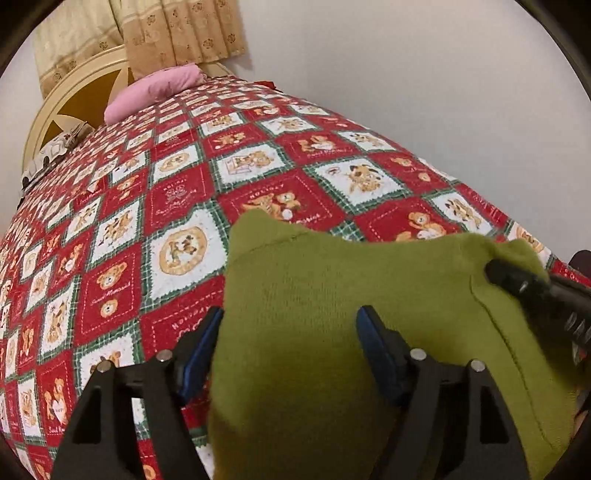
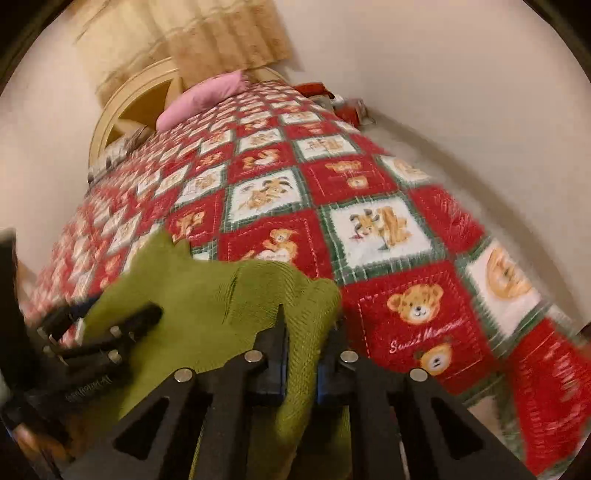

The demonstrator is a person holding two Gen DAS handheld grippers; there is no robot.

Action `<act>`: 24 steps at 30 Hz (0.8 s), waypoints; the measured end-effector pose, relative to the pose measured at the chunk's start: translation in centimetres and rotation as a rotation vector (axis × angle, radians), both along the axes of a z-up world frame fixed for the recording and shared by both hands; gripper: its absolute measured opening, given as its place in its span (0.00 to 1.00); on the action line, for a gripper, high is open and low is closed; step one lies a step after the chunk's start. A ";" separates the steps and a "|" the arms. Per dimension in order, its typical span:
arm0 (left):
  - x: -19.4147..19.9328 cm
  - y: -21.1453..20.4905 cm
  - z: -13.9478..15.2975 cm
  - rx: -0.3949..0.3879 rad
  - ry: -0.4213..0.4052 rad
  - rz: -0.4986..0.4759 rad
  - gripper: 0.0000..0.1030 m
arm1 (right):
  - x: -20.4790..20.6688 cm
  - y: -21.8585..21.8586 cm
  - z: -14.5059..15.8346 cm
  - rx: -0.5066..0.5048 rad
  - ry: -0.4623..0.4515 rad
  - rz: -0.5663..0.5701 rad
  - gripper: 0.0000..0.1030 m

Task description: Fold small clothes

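An olive-green knitted garment (image 1: 332, 314) is held up over the near end of a bed. In the left wrist view my left gripper (image 1: 290, 325) stands wide open, its blue-padded fingers on either side of the cloth, which drapes between them. My right gripper (image 2: 306, 332) is shut on the garment's right edge (image 2: 229, 295); it also shows in the left wrist view (image 1: 517, 280) at the cloth's right corner. The left gripper shows in the right wrist view (image 2: 110, 328) at the cloth's left. The garment's lower part is hidden behind the grippers.
The bed carries a red, white and green teddy-bear quilt (image 1: 184, 192), also seen in the right wrist view (image 2: 369, 229). A pink pillow (image 1: 155, 88) lies at the cream headboard (image 1: 70, 110). Beige curtains (image 1: 177, 29) hang behind. A white wall (image 1: 443, 92) runs along the bed's right side.
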State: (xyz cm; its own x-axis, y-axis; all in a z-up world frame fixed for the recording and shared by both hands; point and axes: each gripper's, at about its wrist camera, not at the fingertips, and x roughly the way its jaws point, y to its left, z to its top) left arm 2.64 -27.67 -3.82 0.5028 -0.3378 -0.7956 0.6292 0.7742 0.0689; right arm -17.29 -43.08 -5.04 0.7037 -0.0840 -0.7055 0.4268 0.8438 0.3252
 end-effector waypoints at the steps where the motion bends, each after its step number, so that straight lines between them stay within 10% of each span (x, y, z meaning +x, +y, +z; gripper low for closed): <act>1: 0.3 0.1 0.0 -0.001 0.012 -0.001 0.76 | -0.3 -0.4 0.3 0.016 -0.004 -0.024 0.20; 10: -2.1 7.4 4.0 -0.205 0.028 -0.080 0.76 | -11.4 4.7 5.9 -0.010 -0.128 -0.053 0.29; 16: -5.4 9.8 3.2 -0.162 -0.027 -0.072 0.76 | -14.0 13.6 6.9 -0.262 -0.107 -0.016 0.29; 24: -8.5 11.4 1.7 -0.093 -0.114 -0.059 0.77 | -11.4 17.2 2.3 -0.292 0.052 -0.013 0.29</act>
